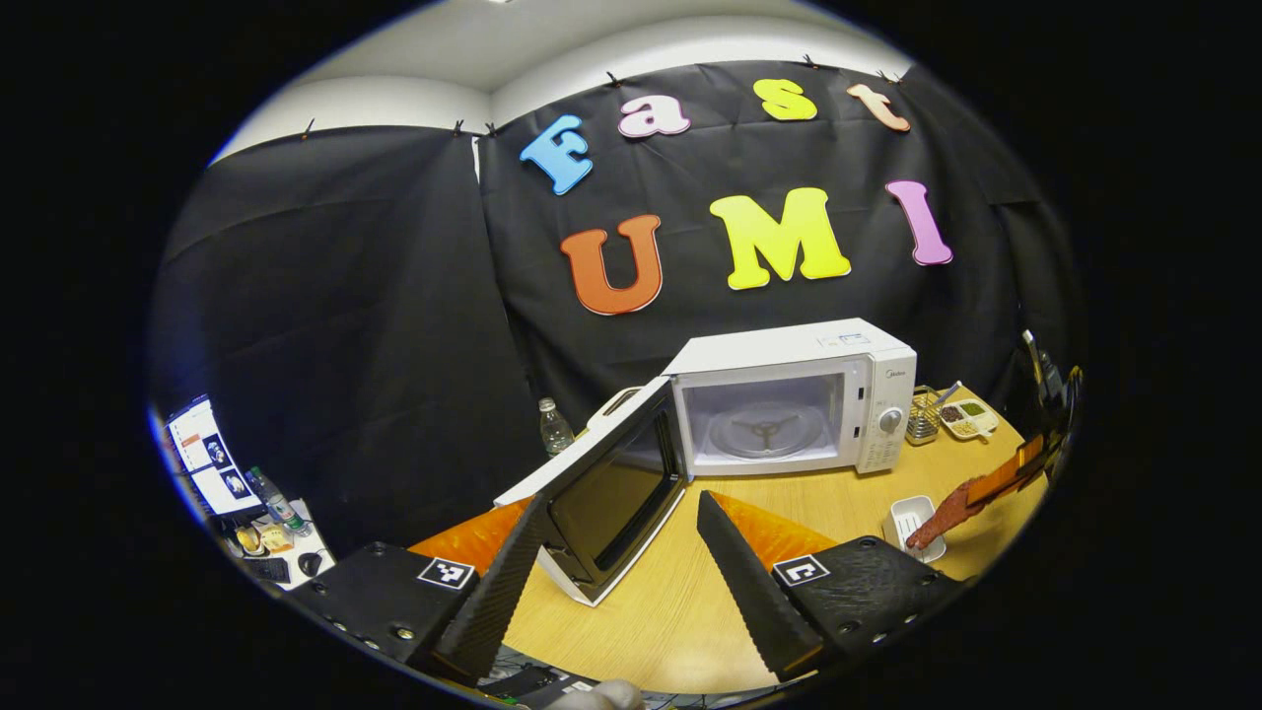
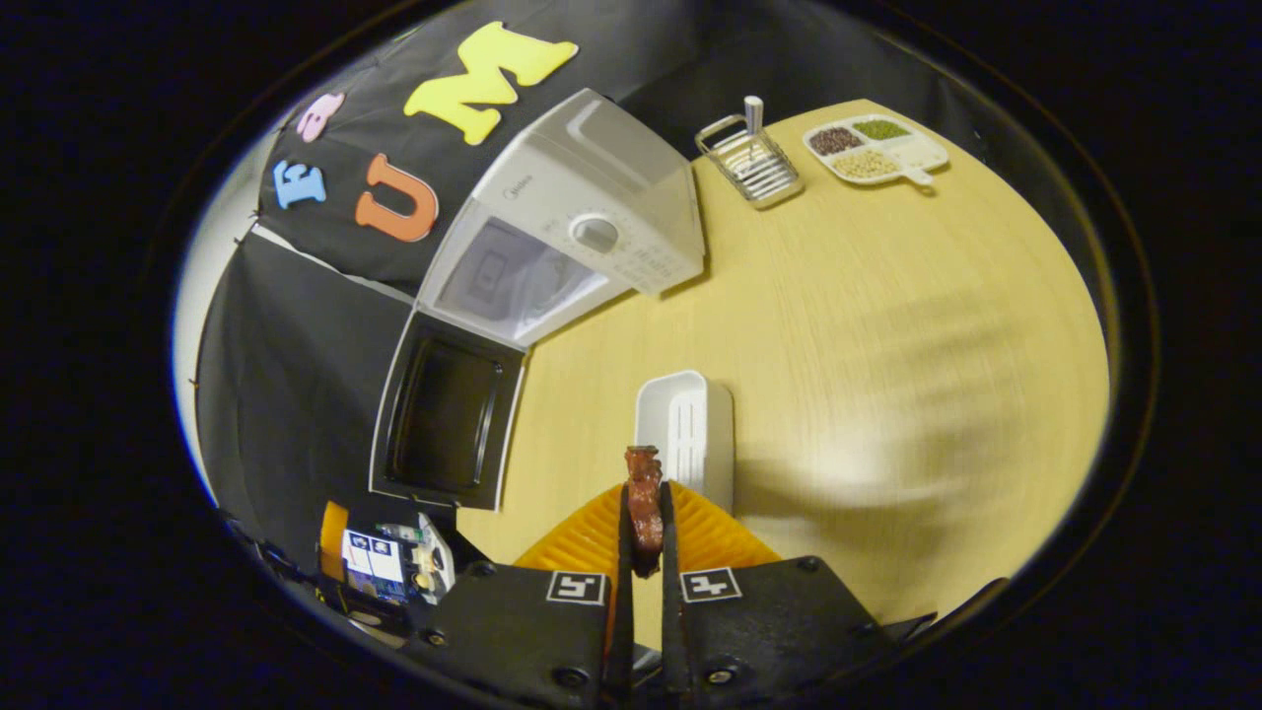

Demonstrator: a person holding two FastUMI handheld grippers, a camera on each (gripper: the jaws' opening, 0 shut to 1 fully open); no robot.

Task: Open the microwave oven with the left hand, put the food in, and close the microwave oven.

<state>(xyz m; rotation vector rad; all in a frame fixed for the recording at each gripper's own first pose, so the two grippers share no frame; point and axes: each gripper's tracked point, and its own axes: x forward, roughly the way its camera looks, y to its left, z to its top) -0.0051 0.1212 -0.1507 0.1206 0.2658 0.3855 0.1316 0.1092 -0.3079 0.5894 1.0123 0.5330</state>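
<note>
Between the right tongs [image 2: 643, 537], clenched tight, sits the strip of meat [image 2: 643, 508], pointing forward over the empty white tray [image 2: 685, 424]. The microwave oven [image 2: 572, 217] lies ahead and to the left, its door [image 2: 444, 414] wide open, its turntable [image 1: 764, 431] bare. Beside that door the left tongs [image 1: 616, 572] hang released, holding nothing, above the desk [image 2: 887, 325].

A recording booth: black cloth wall [image 1: 345, 325] behind a wooden table [image 2: 887, 325] holding a microwave [image 1: 789, 404].
</note>
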